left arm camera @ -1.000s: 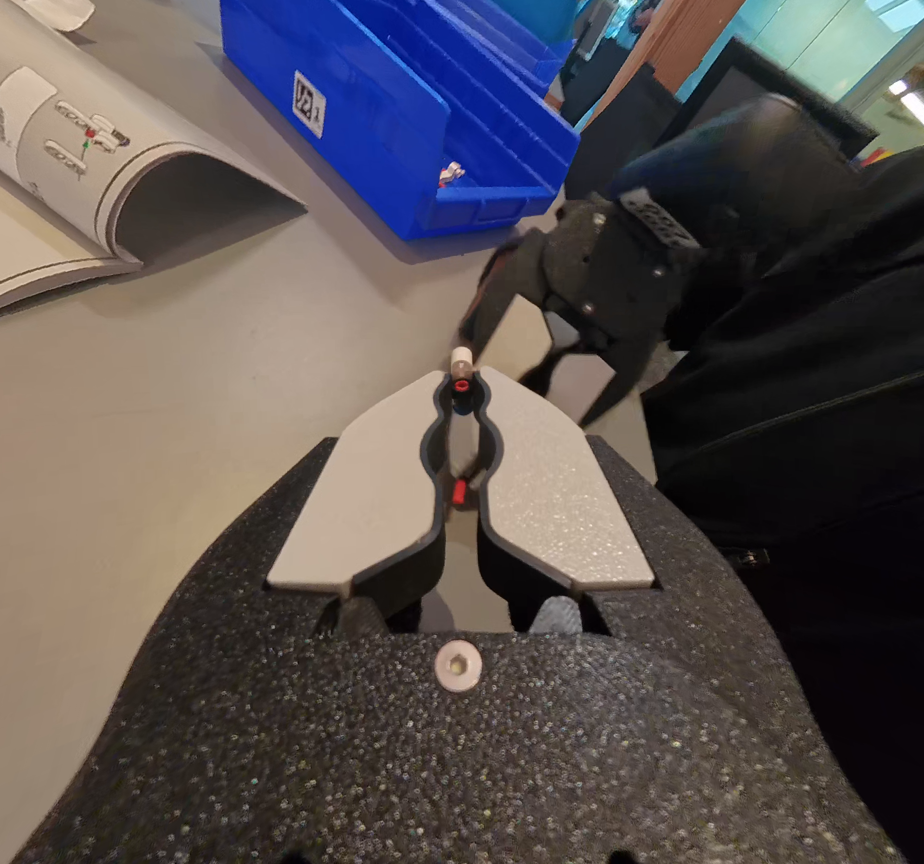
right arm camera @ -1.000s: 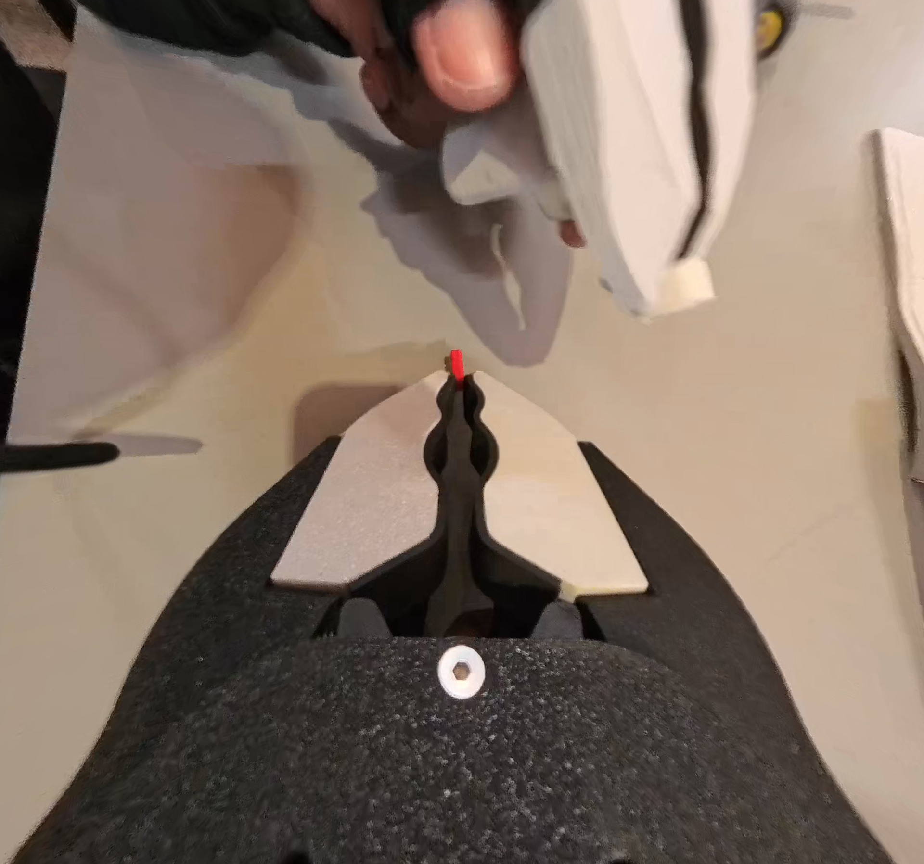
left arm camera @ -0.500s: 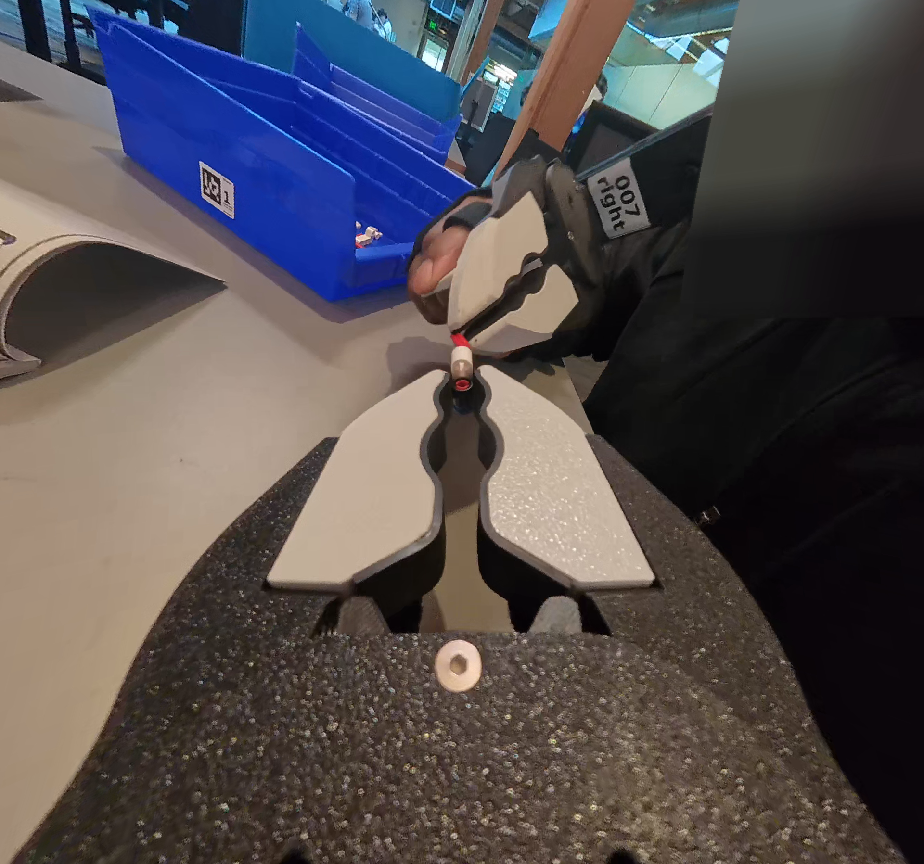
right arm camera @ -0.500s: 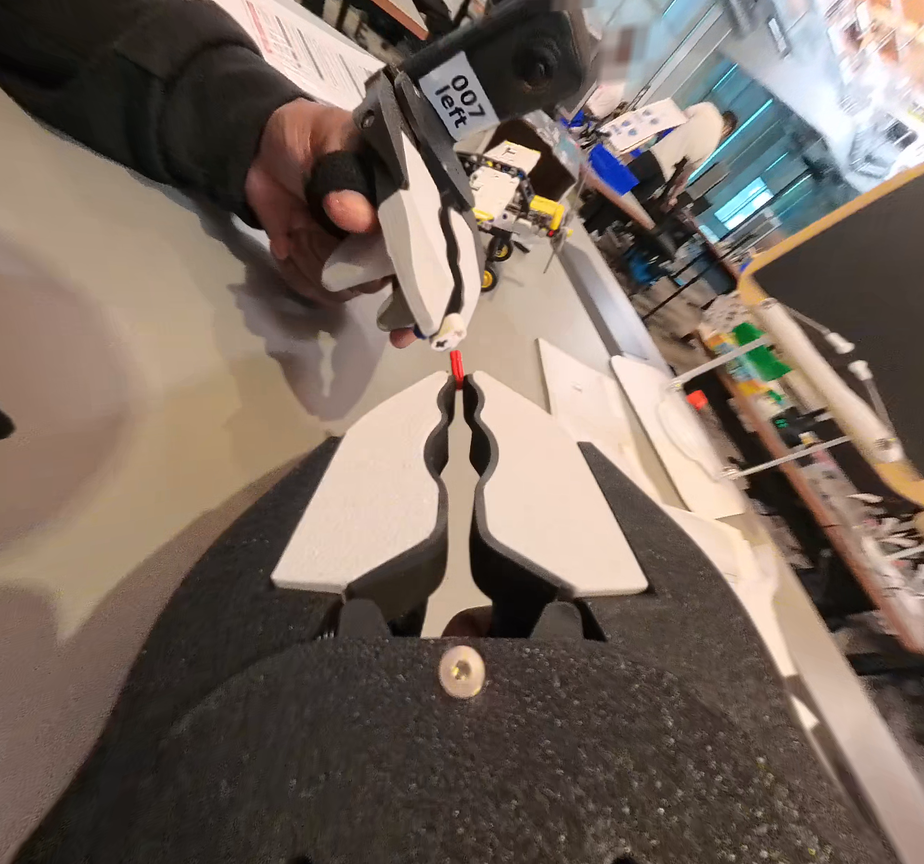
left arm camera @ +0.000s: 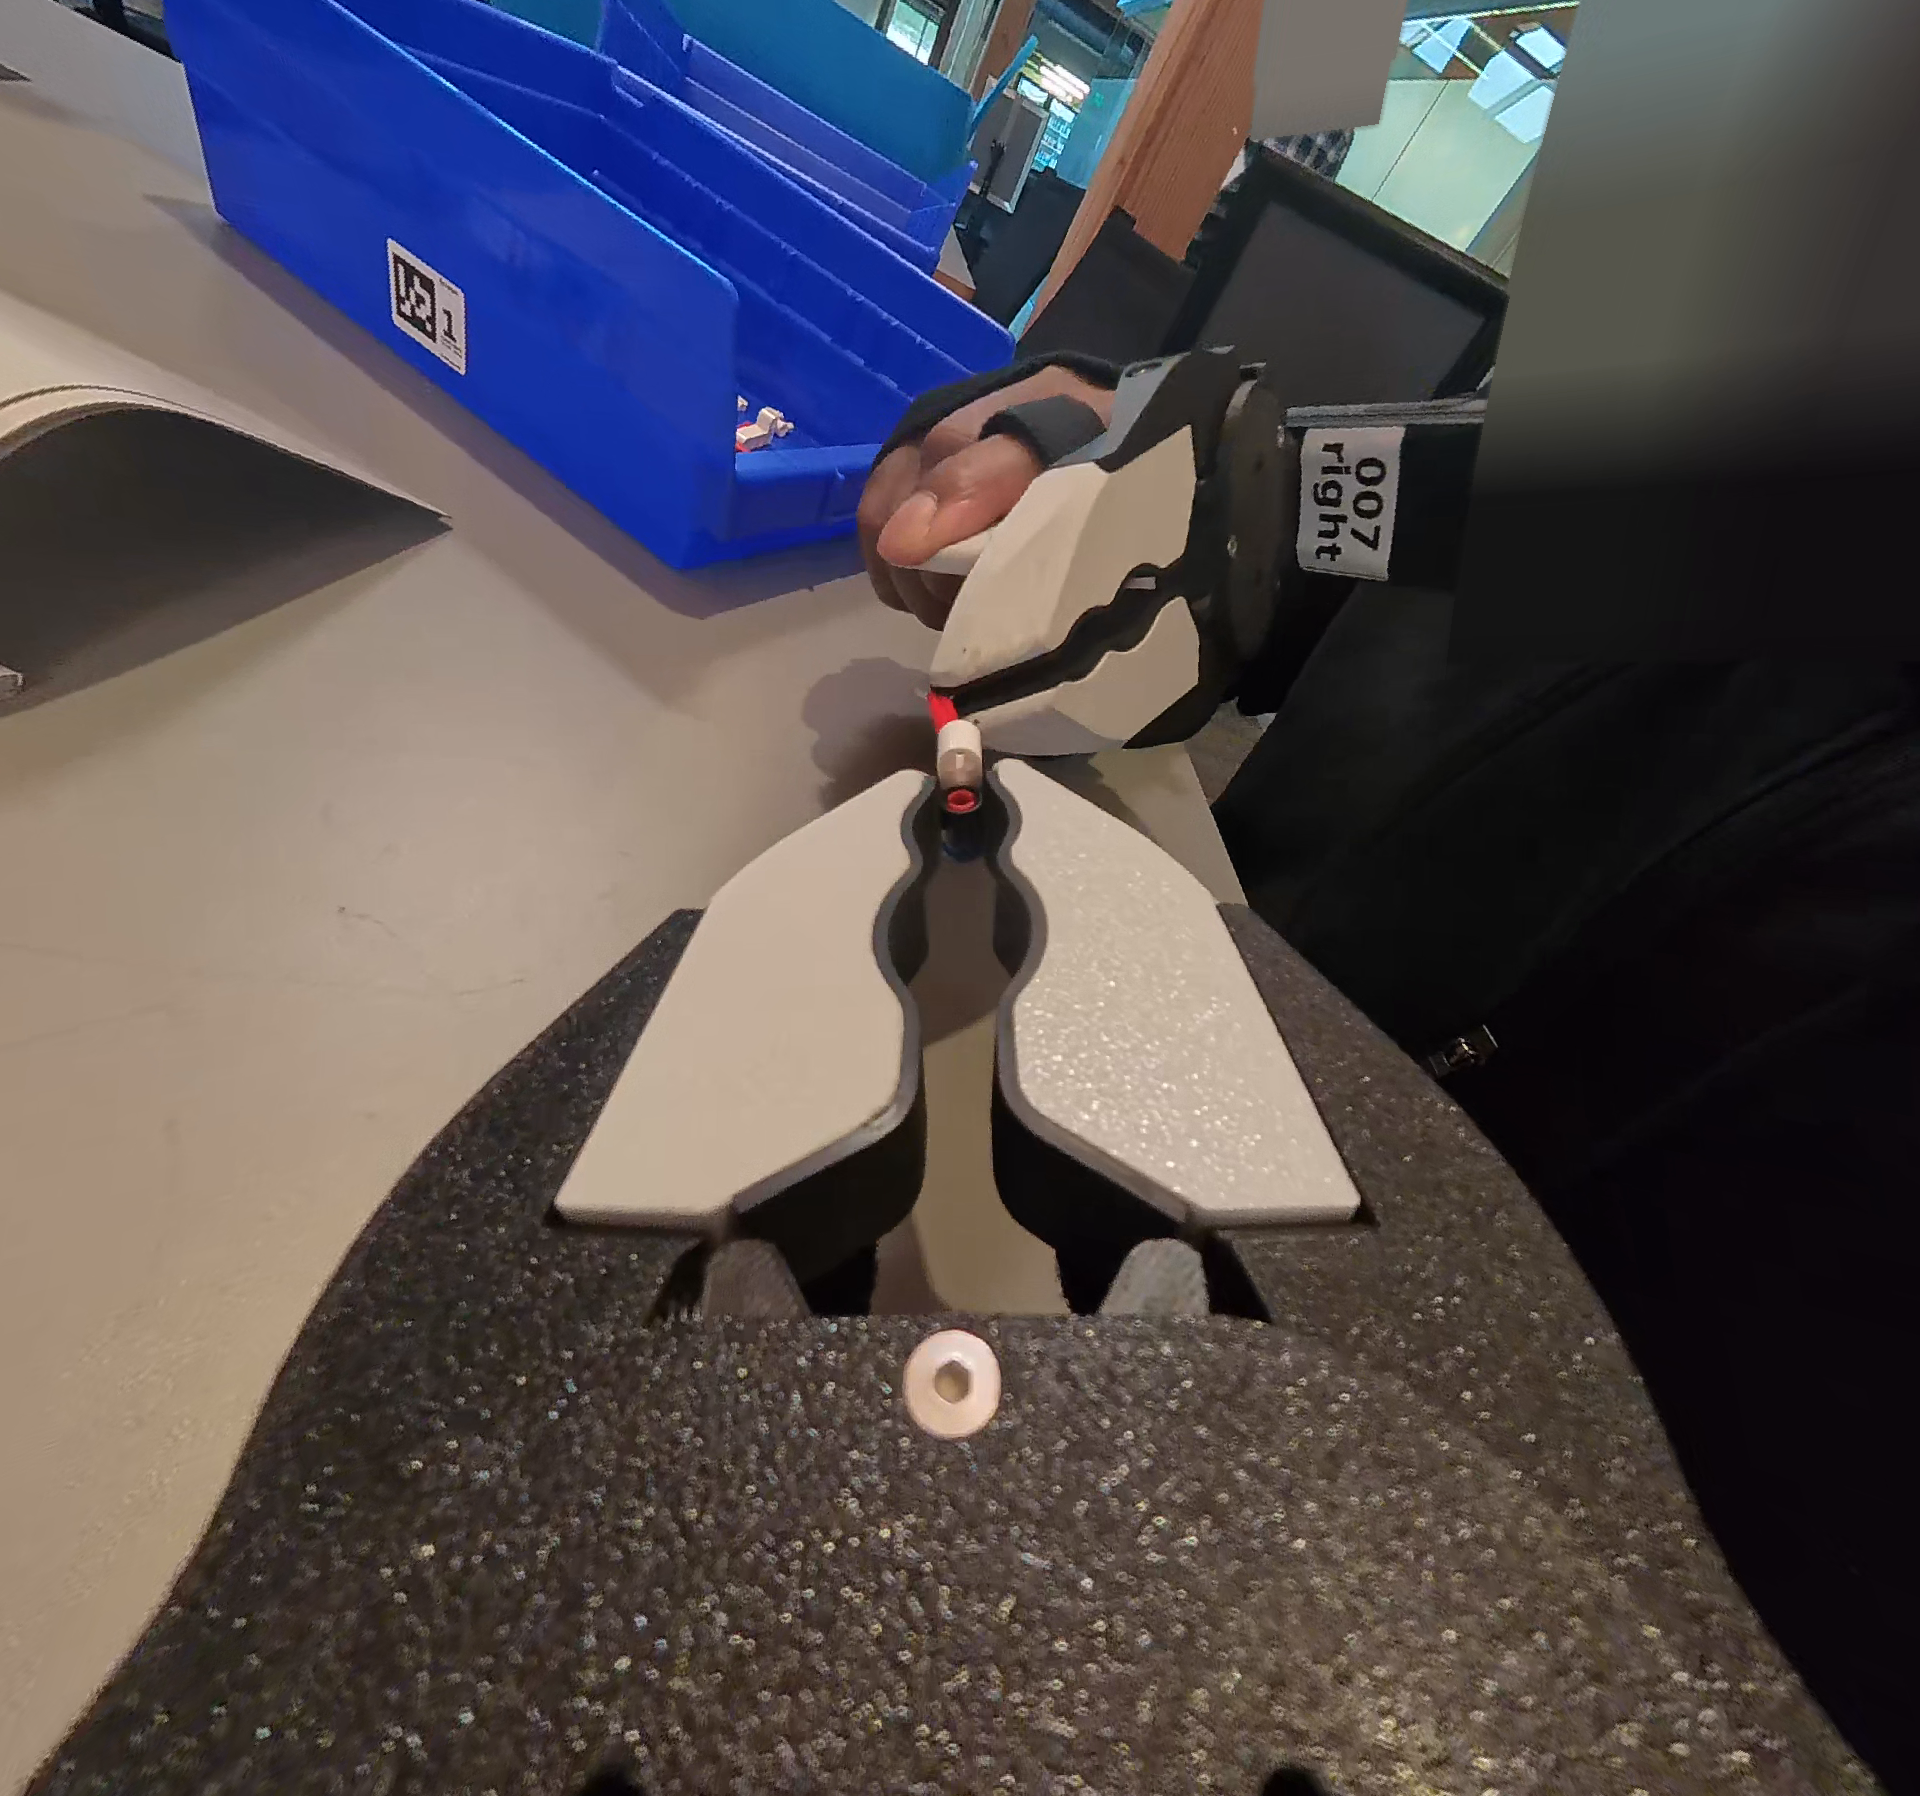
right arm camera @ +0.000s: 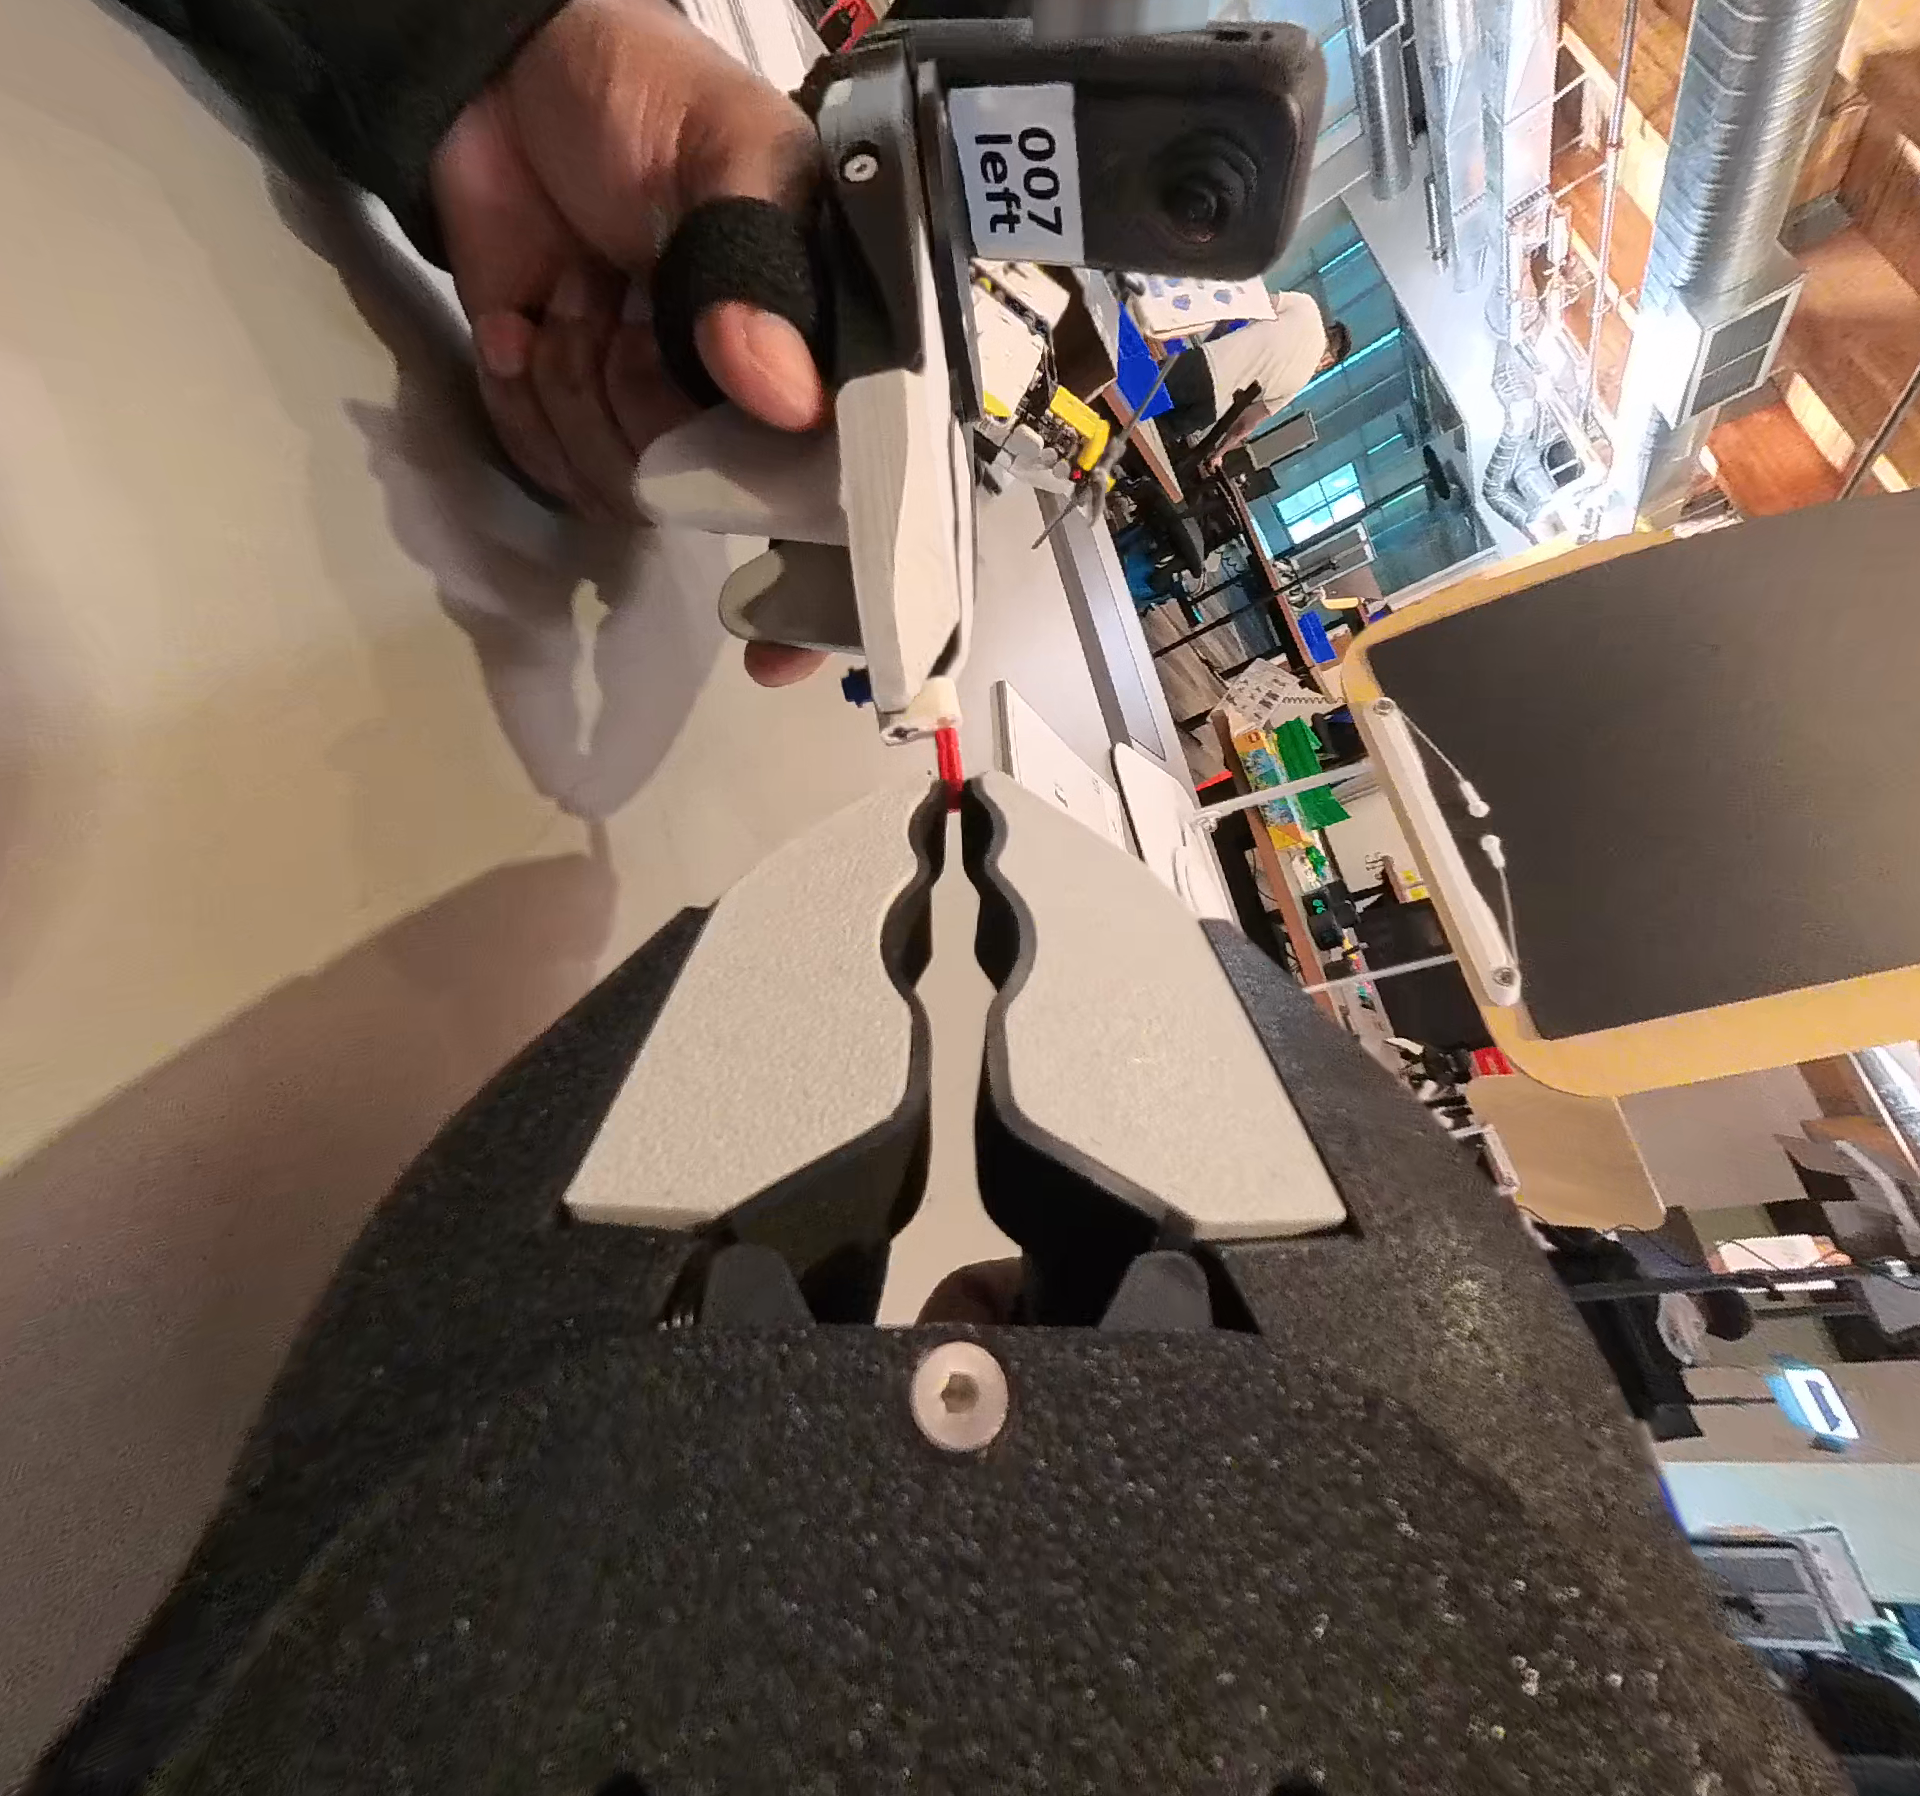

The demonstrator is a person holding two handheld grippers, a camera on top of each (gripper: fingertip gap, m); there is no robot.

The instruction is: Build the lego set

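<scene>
My left gripper (left arm camera: 961, 790) is shut on a small white cylindrical connector (left arm camera: 956, 751), which sticks out past its fingertips. A red ring and a blue bit show between the jaws just behind it. My right gripper (right arm camera: 951, 796) is shut on a thin red pin (right arm camera: 945, 767). The pin's far end enters the white connector (right arm camera: 935, 707) held by the left gripper (right arm camera: 914, 707). In the left wrist view the right gripper (left arm camera: 961, 692) comes in from the upper right, tip to tip with mine, the red pin (left arm camera: 940, 707) between them. Both are held above the grey table (left arm camera: 416, 811).
A blue divided bin (left arm camera: 520, 292) with a square marker label stands at the back left, small parts in its near compartment. A curled grey sheet (left arm camera: 156, 437) lies at the left. The person's dark sleeves and body fill the right side. White flat boards (right arm camera: 1049, 759) lie beyond. My left and right fingertips are right by each other.
The two grippers swung up from the table and came tip to tip. The red pin in the right gripper has met the white connector in the left and gone into its end.
</scene>
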